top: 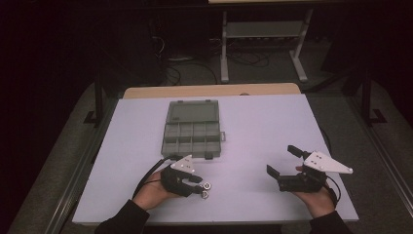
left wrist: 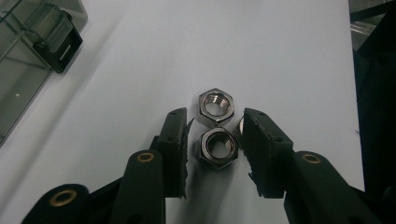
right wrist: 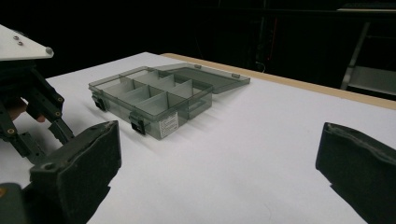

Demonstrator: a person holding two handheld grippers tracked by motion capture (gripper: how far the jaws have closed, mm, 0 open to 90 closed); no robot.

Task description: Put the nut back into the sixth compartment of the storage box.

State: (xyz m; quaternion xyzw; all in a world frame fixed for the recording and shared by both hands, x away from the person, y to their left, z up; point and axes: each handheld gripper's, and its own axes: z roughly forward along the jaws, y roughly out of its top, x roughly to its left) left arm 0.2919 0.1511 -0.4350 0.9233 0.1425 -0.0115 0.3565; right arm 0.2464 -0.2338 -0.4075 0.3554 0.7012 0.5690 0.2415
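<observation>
Closest to me, my left gripper (left wrist: 215, 148) has its two black jaws drawn in around the nearer hex nut (left wrist: 217, 148), which lies flat on the white table (left wrist: 289, 56). In the left gripper view the left pad looks to be at the nut's flat, while a thin sliver of table shows between the nut and the right pad, so I cannot tell whether I have a real pinch on it yet; the nut is certainly not lifted. The second hex nut (left wrist: 216, 105) sits just beyond the first, touching it corner to corner, outside my fingertips. In the high view both nuts (top: 205, 190) show at the tip of my left tool (top: 199, 187), near the front edge of the table.

My right gripper (top: 282, 163) rests off to the right in my hand, jaws spread wide with nothing between them.

Farther off, toward the middle of the table, the grey compartment box (top: 193, 136) stands open, its lid (top: 193, 111) folded back flat behind it. In the right gripper view its divided cells (right wrist: 149, 95) look empty to me.

So I judge the work is at its very beginning: box open and ready, no nut in it yet. Left to do: secure the first nut, carry it to a cell, then fetch the second.
</observation>
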